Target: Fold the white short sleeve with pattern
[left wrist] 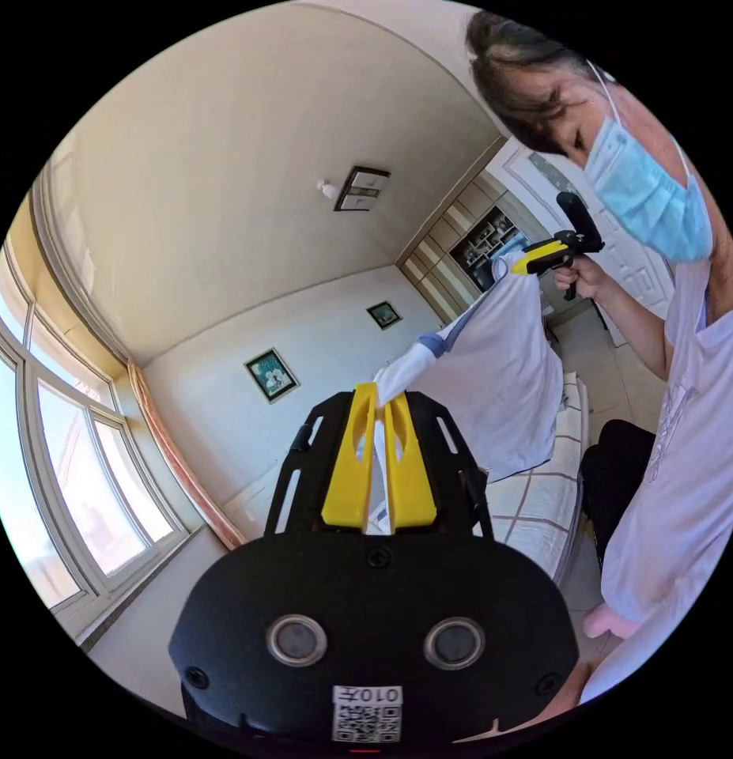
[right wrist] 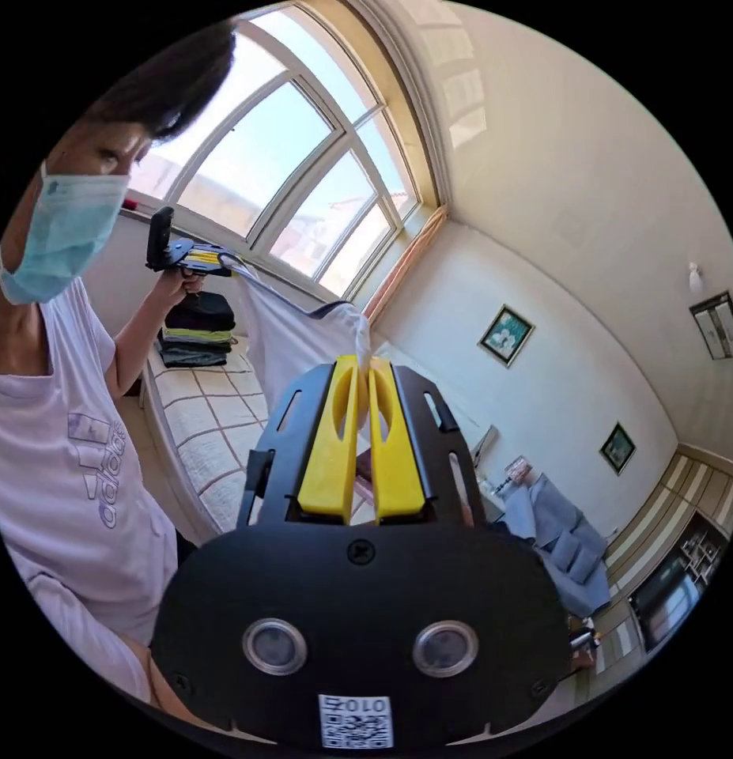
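The white short-sleeve shirt (left wrist: 504,371) hangs in the air above the bed, stretched between both grippers, with a blue-trimmed edge near its top. In the left gripper view my left gripper (left wrist: 378,393) has its yellow jaws shut on one upper corner of the cloth. The right gripper (left wrist: 540,257), held in a hand, pinches the other corner. In the right gripper view my right gripper (right wrist: 364,368) is shut on the shirt (right wrist: 295,340), and the left gripper (right wrist: 204,258) grips its far corner by the window. The shirt's pattern is hidden.
A bed with a checked quilt (left wrist: 540,490) (right wrist: 200,419) lies under the shirt. A stack of folded clothes (right wrist: 196,328) sits at its far end. The person (left wrist: 674,474) stands beside the bed. A grey sofa (right wrist: 564,538) stands by the wall.
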